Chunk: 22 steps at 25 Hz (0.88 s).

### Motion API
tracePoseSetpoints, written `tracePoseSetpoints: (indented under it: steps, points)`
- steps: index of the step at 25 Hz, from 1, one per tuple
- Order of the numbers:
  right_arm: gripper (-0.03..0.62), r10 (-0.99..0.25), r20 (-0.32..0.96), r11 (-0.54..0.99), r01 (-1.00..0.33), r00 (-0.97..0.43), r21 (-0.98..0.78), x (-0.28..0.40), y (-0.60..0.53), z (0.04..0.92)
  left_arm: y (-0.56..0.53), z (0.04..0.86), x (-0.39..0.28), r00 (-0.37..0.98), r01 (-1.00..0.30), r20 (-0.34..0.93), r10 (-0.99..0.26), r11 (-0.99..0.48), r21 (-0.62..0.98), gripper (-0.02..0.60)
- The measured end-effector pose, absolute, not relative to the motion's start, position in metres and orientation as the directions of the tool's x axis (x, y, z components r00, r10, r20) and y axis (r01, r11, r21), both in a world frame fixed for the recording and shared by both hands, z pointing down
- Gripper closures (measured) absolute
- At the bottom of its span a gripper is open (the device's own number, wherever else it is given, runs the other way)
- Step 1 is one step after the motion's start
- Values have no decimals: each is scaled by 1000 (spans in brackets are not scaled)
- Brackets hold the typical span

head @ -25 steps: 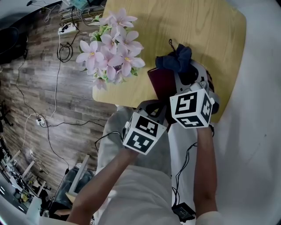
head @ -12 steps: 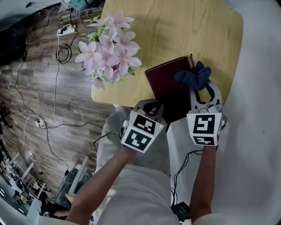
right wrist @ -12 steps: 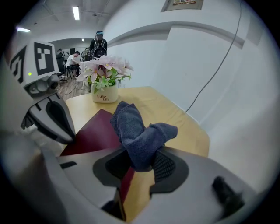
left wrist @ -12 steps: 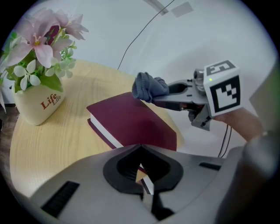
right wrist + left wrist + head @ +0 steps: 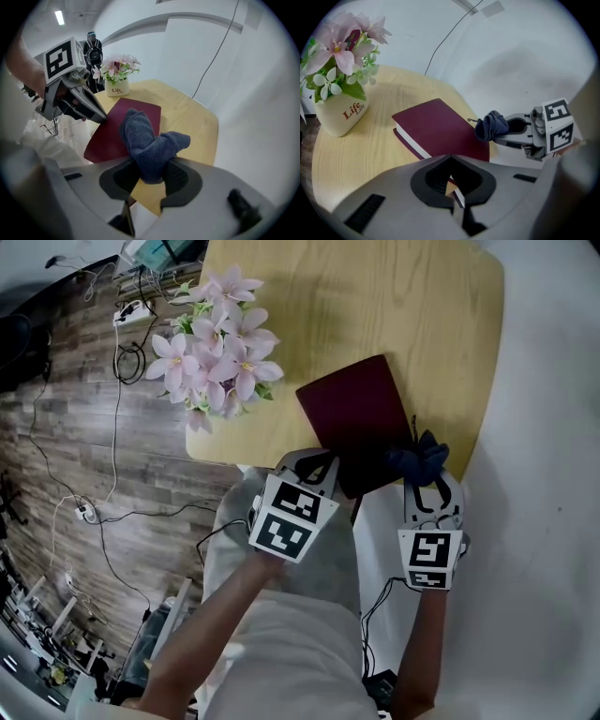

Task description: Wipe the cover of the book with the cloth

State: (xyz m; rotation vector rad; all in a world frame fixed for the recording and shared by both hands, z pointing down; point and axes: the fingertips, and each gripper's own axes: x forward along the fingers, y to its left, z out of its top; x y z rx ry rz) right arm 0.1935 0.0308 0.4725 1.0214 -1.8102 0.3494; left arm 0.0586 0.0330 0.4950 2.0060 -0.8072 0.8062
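While we hold the left gripper (image 5: 317,467) at the near edge of the table (image 5: 375,306), its jaws are closed down on the near corner of the book (image 5: 354,411), whose white page edge runs in between them in the left gripper view. That book has a dark red cover and lies flat and shut on the pale wood, turned at a slant, with its near end reaching the table's edge. In our right gripper (image 5: 424,482) the jaws are clamped on the cloth (image 5: 417,459), a dark blue bundle that bulges out ahead of the tips. We see the cloth at the book's right near corner, right by the table edge; whether it presses on the cover or only sits just over it we cannot tell. A cream pot (image 5: 340,115) of pink flowers (image 5: 211,352) stands on the table's left corner, well apart from the book. Cables (image 5: 122,362) trail over the wooden floor (image 5: 56,437) on the left
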Motion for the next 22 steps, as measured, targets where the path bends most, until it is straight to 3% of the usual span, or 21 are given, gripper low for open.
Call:
tracePoseSetpoints:
  steps: [7, 22]
  points:
    - [459, -430, 893, 571, -806, -132, 156, 208, 48, 491, 33, 495, 58, 584, -771, 769, -260, -474, 426, 572]
    - [457, -350, 912, 658, -749, -212, 79, 195, 21, 500, 33, 496, 59, 585, -763, 772, -249, -491, 420, 572]
